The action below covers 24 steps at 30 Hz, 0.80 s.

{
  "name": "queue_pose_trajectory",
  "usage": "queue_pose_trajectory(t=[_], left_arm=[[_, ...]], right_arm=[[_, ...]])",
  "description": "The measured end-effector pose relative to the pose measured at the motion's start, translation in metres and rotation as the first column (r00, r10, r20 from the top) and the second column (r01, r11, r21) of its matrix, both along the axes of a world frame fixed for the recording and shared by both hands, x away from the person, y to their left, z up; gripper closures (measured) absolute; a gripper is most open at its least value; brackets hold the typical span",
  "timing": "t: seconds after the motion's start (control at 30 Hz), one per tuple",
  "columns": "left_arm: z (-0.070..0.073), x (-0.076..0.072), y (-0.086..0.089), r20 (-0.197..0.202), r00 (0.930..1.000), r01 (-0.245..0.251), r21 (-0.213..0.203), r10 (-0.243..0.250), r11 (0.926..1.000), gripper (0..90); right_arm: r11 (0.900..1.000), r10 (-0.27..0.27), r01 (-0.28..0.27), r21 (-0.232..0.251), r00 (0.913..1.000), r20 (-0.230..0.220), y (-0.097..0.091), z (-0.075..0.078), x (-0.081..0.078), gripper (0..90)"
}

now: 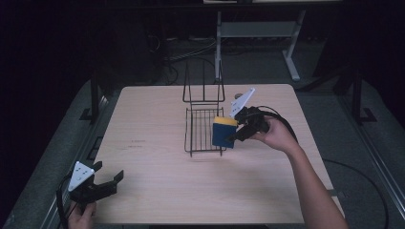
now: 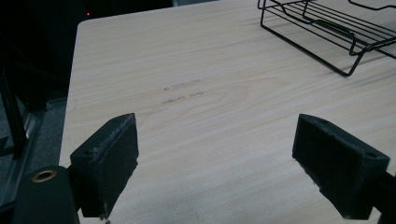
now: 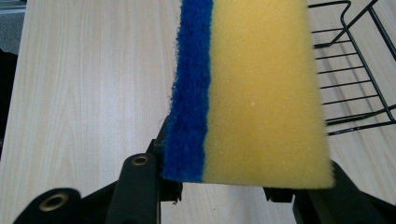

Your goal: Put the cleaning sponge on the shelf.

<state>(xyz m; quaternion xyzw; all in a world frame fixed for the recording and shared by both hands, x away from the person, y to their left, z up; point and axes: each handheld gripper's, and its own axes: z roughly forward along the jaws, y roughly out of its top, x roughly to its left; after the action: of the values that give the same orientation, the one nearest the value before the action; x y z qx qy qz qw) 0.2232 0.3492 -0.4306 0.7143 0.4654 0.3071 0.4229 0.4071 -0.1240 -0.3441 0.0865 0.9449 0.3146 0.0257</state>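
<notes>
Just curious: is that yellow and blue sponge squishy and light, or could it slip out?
Probably soft and light: the sponge looks like porous foam. Its fuzzy blue side should grip, so the right gripper likely holds it without slipping.

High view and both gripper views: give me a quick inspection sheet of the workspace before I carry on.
Surface: light wood table, a few faint scuff marks.
Job's things: black wire rack at table centre; yellow and blue sponge held at the rack's right edge.
Clutter: nothing seen.
Grippers: left gripper at the near left corner, fingers wide apart, holding nothing; right gripper clamps the sponge.
Cables: black cable trailing from the right gripper; more on the floor.
Surroundings: dark room, grey frame legs beyond the table.
</notes>
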Motion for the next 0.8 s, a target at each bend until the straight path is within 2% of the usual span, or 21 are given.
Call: queue_pose_trajectory(t=[0.2, 0.43, 0.67, 0.8], left_arm=[[0.000, 0.000, 0.000, 0.001, 1.0000, 0.000, -0.001, 0.000, 1.0000, 13.9], [0.000, 0.000, 0.000, 0.002, 1.0000, -0.003, -0.006, 0.003, 1.0000, 13.9], [0.000, 0.000, 0.000, 0.002, 1.0000, 0.000, -0.003, 0.000, 1.0000, 13.9], [0.000, 0.000, 0.000, 0.003, 1.0000, -0.001, -0.002, 0.001, 1.0000, 13.9]], right_arm=[[1.0000, 0.006, -0.006, -0.005, 1.0000, -0.004, 0.004, -0.002, 0.008, 56.9], [0.9999, 0.001, -0.001, 0.015, 0.9999, -0.011, 0.006, -0.005, 0.017, 56.9], [0.9999, -0.004, 0.004, 0.011, 0.9994, -0.035, 0.007, -0.006, 0.024, 56.9], [0.9999, 0.010, -0.010, 0.006, 0.9996, -0.028, 0.011, -0.004, 0.029, 56.8]])
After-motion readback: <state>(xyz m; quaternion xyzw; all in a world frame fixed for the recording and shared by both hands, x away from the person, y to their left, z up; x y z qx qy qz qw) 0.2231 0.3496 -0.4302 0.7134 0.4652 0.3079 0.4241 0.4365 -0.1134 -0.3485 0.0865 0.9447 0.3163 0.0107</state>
